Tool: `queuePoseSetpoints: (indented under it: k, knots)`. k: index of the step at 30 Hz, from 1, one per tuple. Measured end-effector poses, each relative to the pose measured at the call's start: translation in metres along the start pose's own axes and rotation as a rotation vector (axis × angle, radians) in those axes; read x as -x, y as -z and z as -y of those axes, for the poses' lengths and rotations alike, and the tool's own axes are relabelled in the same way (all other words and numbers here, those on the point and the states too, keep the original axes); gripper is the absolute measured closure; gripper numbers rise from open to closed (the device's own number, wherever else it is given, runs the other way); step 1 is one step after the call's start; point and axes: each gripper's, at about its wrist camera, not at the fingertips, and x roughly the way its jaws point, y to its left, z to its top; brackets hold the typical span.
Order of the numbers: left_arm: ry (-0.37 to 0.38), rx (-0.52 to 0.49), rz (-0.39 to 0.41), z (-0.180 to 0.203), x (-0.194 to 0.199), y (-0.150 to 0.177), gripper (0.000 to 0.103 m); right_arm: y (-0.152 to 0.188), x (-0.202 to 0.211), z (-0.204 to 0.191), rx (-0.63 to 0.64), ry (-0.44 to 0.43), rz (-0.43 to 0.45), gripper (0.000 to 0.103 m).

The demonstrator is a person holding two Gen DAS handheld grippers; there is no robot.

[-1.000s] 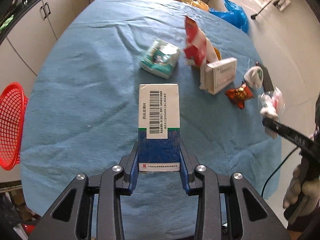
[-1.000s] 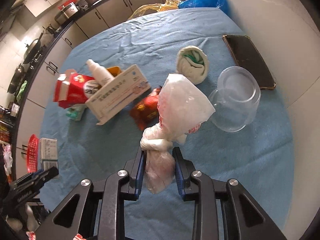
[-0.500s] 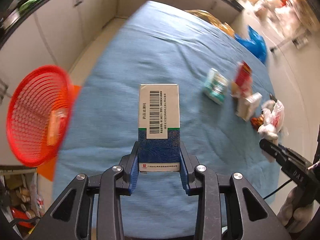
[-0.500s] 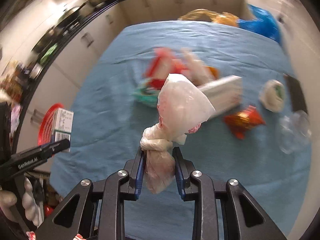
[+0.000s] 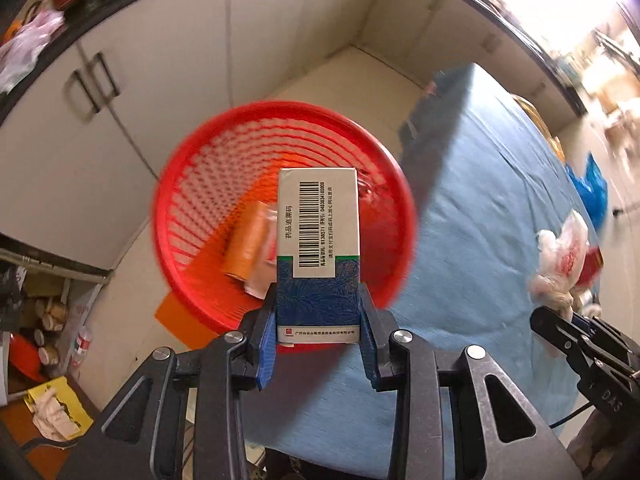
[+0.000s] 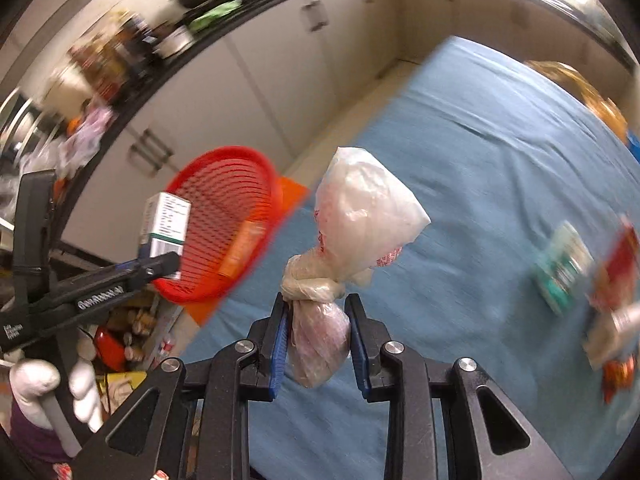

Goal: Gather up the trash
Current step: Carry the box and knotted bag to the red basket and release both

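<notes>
My left gripper [image 5: 319, 322] is shut on a white and blue medicine box [image 5: 318, 240] with a barcode, held above the red mesh basket [image 5: 240, 152] on the floor beside the table. An orange packet [image 5: 246, 246] lies in the basket. My right gripper [image 6: 316, 326] is shut on a knotted white plastic bag [image 6: 360, 224], held over the blue table's left part. In the right wrist view the left gripper [image 6: 160, 266], the box [image 6: 166, 220] and the basket [image 6: 236, 188] show at left. The bag also shows in the left wrist view [image 5: 562, 256].
The table with a blue cloth [image 5: 492, 208] stands right of the basket. A green packet [image 6: 564, 268] and red wrappers [image 6: 618, 276] lie on the cloth [image 6: 500, 140], blurred. White cabinets [image 5: 160, 60] stand behind the basket. Clutter [image 5: 52, 312] sits on the floor at lower left.
Both grippers have swung left, away from the table's middle. The left one with the box now hangs over the red basket. The right one with the bag has followed toward the table's left edge.
</notes>
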Motion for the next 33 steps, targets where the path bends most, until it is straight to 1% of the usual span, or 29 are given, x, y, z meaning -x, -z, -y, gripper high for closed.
queuePoseSetpoints:
  k: [3, 7, 11, 13, 14, 15, 16, 20, 24, 27, 33]
  knots:
    - [-0.008, 0.030, 0.015, -0.017, 0.001, -0.008, 0.070, -0.036, -0.020, -0.021, 0.048, -0.020, -0.013, 0.073]
    - [-0.014, 0.054, 0.027, -0.032, -0.002, -0.016, 0.070, -0.073, -0.047, -0.046, 0.099, -0.040, -0.038, 0.073]
    - [-0.009, 0.062, 0.040, -0.039, -0.002, -0.025, 0.070, -0.094, -0.067, -0.060, 0.133, -0.053, -0.053, 0.070]
    - [-0.001, 0.062, 0.046, -0.038, 0.000, -0.027, 0.067, -0.099, -0.072, -0.063, 0.133, -0.054, -0.057, 0.063]
    - [0.005, 0.061, 0.048, -0.037, 0.001, -0.028, 0.062, -0.100, -0.072, -0.063, 0.126, -0.052, -0.053, 0.057]
    - [0.008, 0.062, 0.052, -0.037, 0.002, -0.028, 0.059, -0.101, -0.071, -0.061, 0.119, -0.053, -0.049, 0.054]
    - [0.008, 0.062, 0.056, -0.037, 0.003, -0.028, 0.057, -0.101, -0.070, -0.060, 0.112, -0.053, -0.048, 0.053]
    - [0.014, 0.056, 0.050, -0.034, 0.006, -0.025, 0.056, -0.097, -0.064, -0.046, 0.066, -0.038, -0.049, 0.052]
    - [0.015, 0.051, 0.045, -0.028, 0.008, -0.023, 0.055, -0.077, -0.053, -0.014, -0.011, -0.022, -0.057, 0.051]
    - [0.014, 0.043, 0.044, -0.021, 0.009, -0.022, 0.052, -0.060, -0.045, 0.009, -0.071, -0.009, -0.060, 0.050]
    - [0.019, 0.005, 0.023, 0.004, 0.008, -0.014, 0.051, -0.029, -0.026, 0.046, -0.181, -0.003, -0.047, 0.048]
